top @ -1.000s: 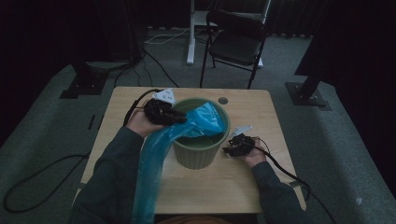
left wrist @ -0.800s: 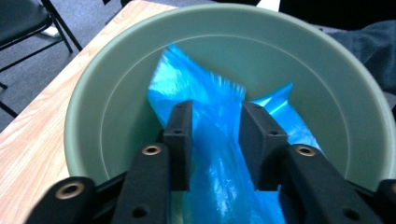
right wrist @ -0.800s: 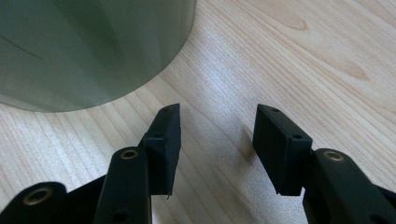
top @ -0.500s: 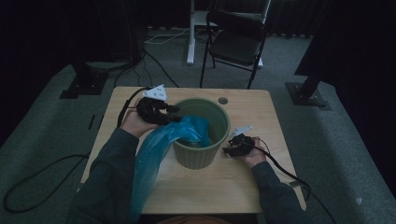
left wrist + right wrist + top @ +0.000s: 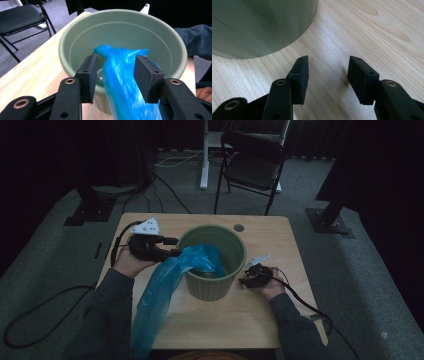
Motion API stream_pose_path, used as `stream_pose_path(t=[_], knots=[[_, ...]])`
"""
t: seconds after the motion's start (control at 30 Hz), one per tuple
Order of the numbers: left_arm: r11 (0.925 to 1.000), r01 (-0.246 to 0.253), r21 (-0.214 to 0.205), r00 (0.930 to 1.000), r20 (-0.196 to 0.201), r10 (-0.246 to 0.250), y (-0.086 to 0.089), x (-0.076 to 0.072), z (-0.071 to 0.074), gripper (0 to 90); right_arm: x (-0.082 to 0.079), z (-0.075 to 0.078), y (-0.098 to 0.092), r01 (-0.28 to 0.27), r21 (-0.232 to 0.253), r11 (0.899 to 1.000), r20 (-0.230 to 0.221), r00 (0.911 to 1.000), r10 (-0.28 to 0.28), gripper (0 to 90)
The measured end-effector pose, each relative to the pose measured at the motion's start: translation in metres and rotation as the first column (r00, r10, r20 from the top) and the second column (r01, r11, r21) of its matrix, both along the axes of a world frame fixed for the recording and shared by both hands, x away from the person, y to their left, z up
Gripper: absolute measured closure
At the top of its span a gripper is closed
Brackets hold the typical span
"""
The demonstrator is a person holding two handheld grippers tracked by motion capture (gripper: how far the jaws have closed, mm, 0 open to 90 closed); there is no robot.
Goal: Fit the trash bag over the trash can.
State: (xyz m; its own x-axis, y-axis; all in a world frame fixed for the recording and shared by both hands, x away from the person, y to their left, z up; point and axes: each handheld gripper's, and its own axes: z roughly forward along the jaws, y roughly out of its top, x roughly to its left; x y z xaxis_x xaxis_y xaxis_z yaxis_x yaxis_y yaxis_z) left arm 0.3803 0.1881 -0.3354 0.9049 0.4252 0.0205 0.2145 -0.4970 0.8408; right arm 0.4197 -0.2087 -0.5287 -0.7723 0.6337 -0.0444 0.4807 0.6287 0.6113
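Blue plastic bag passes between my left gripper, whose jaws have just been opening and no longer pinch it. One end lies inside the green bin; lining remains undone. Right gripper gapes empty beside it.

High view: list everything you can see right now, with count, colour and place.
bin: 1, green, centre of table.
plastic bag: 1, blue, top end inside the bin, the rest draped over its left rim and hanging past the table's near edge.
table: 1, light wood, middle of floor.
folding chair: 1, black, behind table.
left hand-held gripper: 1, black, left of bin, jaws just opened, bag between them, pads apart from it.
right hand-held gripper: 1, black, right of bin, open, empty.
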Motion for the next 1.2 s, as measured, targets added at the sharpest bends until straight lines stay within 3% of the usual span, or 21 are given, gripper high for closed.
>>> stream_pose_path(t=[0.03,0.1,0.2,0.47,0.63,0.8,0.87,0.97,1.2], knots=[[1.0,0.0,0.0,1.0,0.0,0.0,0.0,0.0,0.0,53.2,0.0,0.0,0.0,0.0,0.0,1.0,0.0,1.0,0.0,50.9],[0.999,-0.004,-0.044,1.0,-0.001,0.004,0.011,-0.012,-0.003,52.3,0.0,0.0,0.0,0.001,0.002,1.0,-0.001,1.0,-0.001,50.8],[0.9988,-0.007,-0.049,1.0,0.002,0.007,0.016,-0.02,-0.006,50.8,0.0,0.0,0.0,0.003,0.004,1.0,-0.002,1.0,-0.003,50.9],[0.9999,-0.011,0.009,0.9999,0.002,0.011,0.018,-0.039,-0.019,44.4,0.0,0.0,0.0,0.0,0.003,1.0,-0.002,1.0,0.0,50.8],[0.9995,-0.018,0.025,0.9998,0.002,0.018,0.017,-0.041,-0.023,43.6,0.0,0.0,0.0,0.0,0.002,1.0,-0.002,1.0,0.0,50.8],[0.9996,-0.017,0.023,0.9997,-0.017,0.018,0.019,-0.035,-0.031,52.9,0.0,0.0,0.0,-0.001,0.001,1.0,-0.003,1.0,0.001,50.8],[0.9996,-0.018,0.019,0.9998,-0.006,0.019,0.019,-0.034,-0.029,68.3,0.0,0.0,0.0,0.0,0.001,1.0,-0.002,1.0,0.0,50.8],[0.9998,-0.011,0.019,0.9999,0.0,0.011,0.016,-0.031,-0.025,79.3,0.0,0.0,0.0,0.002,0.001,1.0,-0.001,1.0,-0.002,50.9],[0.9997,0.011,0.022,0.9999,0.011,-0.011,-0.001,-0.017,-0.013,84.3,0.0,0.003,-0.001,0.001,0.01,1.0,-0.001,1.0,-0.001,53.5]])
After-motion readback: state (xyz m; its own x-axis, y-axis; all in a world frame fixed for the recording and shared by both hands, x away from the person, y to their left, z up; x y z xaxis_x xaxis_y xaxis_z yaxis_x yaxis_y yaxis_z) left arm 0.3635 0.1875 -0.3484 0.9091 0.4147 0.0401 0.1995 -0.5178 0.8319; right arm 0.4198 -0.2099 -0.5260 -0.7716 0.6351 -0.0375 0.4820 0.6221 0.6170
